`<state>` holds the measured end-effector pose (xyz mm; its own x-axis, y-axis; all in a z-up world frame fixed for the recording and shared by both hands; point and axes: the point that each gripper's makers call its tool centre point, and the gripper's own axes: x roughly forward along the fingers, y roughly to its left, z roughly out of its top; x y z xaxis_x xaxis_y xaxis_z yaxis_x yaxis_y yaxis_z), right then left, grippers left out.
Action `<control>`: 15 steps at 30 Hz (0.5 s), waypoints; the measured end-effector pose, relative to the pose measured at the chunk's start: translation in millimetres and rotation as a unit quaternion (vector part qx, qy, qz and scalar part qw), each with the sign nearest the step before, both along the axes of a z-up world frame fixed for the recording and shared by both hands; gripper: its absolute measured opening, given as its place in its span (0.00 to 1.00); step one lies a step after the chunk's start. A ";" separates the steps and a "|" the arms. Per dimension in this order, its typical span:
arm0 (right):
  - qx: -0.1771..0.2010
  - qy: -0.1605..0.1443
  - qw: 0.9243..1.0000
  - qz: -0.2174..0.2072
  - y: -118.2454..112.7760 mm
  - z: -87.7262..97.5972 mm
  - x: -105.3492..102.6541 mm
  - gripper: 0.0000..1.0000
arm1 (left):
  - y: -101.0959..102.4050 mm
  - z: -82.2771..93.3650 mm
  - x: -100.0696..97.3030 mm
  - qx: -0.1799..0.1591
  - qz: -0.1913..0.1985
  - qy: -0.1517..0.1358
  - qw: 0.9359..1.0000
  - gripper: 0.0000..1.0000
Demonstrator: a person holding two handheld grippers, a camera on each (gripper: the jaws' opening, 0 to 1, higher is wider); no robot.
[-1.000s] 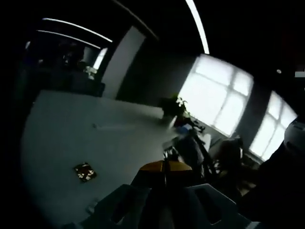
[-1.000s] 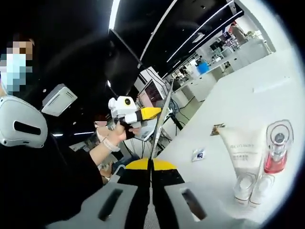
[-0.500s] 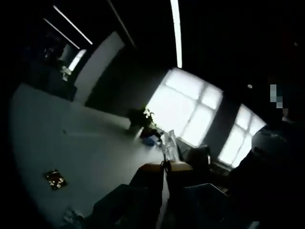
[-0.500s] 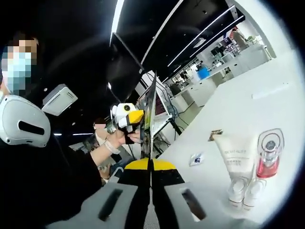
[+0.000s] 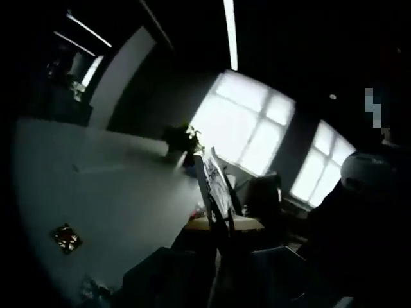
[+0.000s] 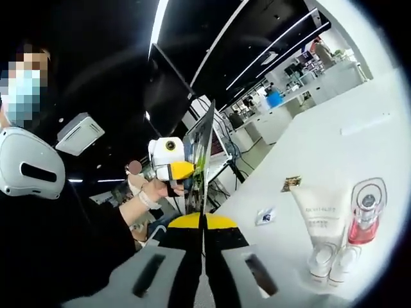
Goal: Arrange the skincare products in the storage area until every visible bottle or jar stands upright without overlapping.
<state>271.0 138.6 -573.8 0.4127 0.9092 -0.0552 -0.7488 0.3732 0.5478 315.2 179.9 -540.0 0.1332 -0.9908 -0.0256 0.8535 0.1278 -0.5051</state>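
Left gripper (image 6: 182,170): raised beside the table, pinching a flat card (image 6: 200,151) | Right gripper (image 6: 203,221): jaws pressed together, empty | Tube (image 6: 319,215), red bottle (image 6: 366,215): grouped on white table (image 6: 359,122), awaiting arranging.

Right gripper (image 6: 203,221) — being held low in the right gripper view, jaws closed together, yellow tips touching along a thin seam, nothing being clamped. Left gripper (image 6: 182,170) — being carried raised to the left in that view, gripped by a hand (image 6: 149,191) with the forearm extended; in the left gripper view its jaws (image 5: 223,226) are being kept pressed together.
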 end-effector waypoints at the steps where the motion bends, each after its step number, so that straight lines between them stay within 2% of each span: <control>1: -0.002 -0.002 1.000 -0.003 -0.7 -0.1 0.7 0.01 | 0.5 0.8 0.3 -0.002 -0.002 0.002 1.000 0.00; 2: -0.007 -0.005 1.000 -0.005 -1.3 -0.8 1.1 0.01 | 0.2 1.2 -0.7 -0.002 -0.005 0.004 1.000 0.00; 3: -0.030 -0.024 0.999 -0.013 -3.5 -4.0 4.0 0.01 | -0.7 1.3 -1.3 -0.001 -0.005 0.006 1.000 0.00; 5: -0.046 -0.029 0.998 -0.009 -1.8 -6.5 2.1 0.01 | -0.7 0.0 -0.6 0.006 -0.007 0.007 1.000 0.00; 8: -0.052 -0.029 0.998 -0.015 -2.4 -9.2 4.1 0.01 | -1.5 -0.4 -1.8 0.012 -0.008 0.005 1.000 0.00; 11: -0.062 -0.058 0.996 -0.033 -5.7 -7.7 9.4 0.01 | -3.0 5.1 -5.0 0.012 -0.008 -0.007 1.000 0.00; 15: -0.067 -0.073 0.995 -0.032 -7.4 -3.9 11.6 0.02 | -2.2 9.9 -8.3 0.013 -0.018 -0.018 1.000 0.00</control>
<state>282.6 131.3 -577.6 0.4821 0.8692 -0.1099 -0.7892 0.4853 0.3765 306.9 177.6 -530.1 0.0985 -0.9941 -0.0463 0.8758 0.1087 -0.4703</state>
